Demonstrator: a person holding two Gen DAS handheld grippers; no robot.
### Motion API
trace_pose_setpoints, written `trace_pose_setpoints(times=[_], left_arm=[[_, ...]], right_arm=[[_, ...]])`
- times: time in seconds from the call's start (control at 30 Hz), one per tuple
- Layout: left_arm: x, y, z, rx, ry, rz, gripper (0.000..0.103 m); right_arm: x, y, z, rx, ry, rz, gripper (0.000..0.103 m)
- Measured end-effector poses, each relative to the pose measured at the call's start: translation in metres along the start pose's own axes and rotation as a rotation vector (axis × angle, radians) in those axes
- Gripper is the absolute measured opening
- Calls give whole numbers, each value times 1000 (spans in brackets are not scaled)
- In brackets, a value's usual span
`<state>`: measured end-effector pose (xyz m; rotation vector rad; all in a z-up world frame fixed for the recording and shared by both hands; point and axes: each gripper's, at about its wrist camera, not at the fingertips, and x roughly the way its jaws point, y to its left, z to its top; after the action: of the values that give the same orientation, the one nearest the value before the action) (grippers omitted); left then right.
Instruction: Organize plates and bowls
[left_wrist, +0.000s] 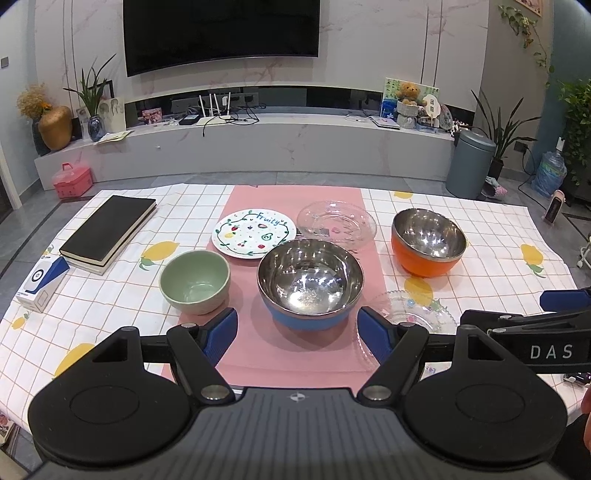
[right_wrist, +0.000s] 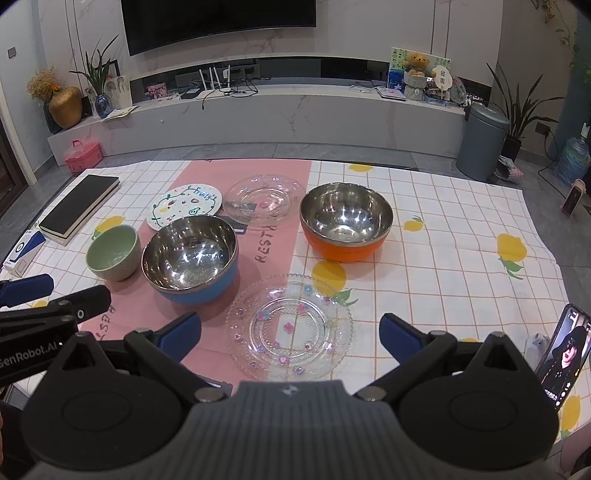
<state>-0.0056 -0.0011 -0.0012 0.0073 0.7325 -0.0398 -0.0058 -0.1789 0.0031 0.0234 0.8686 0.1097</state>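
On the checked cloth stand a blue steel bowl (left_wrist: 310, 284) (right_wrist: 190, 256), an orange steel bowl (left_wrist: 427, 240) (right_wrist: 346, 223) and a small green bowl (left_wrist: 194, 280) (right_wrist: 114, 252). A white "Fruity" plate (left_wrist: 255, 232) (right_wrist: 184, 206) and a clear glass plate (left_wrist: 337, 222) (right_wrist: 265, 199) lie behind them. A second clear glass plate (right_wrist: 290, 328) (left_wrist: 413, 314) lies nearest. My left gripper (left_wrist: 297, 332) hangs open just before the blue bowl, holding nothing. My right gripper (right_wrist: 290, 336) hovers open over the near glass plate, holding nothing.
A black book (left_wrist: 109, 227) and a blue-and-white box (left_wrist: 42, 282) lie at the table's left. A phone (right_wrist: 563, 354) stands propped at the right edge. A pink runner (left_wrist: 295, 354) crosses the middle. Beyond the table are a TV bench and a grey bin (left_wrist: 471, 164).
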Motion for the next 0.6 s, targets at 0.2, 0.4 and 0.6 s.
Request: trace_pose_setpoints(times=[0.2,0.4,0.6], left_arm=[[1,1,0,-4,3,2,88],[1,3,0,-12,4,3,88],[3,5,0,-17,10,3,88]], right_arm=[[0,1,0,-2,-1,-2,100],[1,1,0,0,-1,-2,100],[3,4,0,-9,3,-2,100]])
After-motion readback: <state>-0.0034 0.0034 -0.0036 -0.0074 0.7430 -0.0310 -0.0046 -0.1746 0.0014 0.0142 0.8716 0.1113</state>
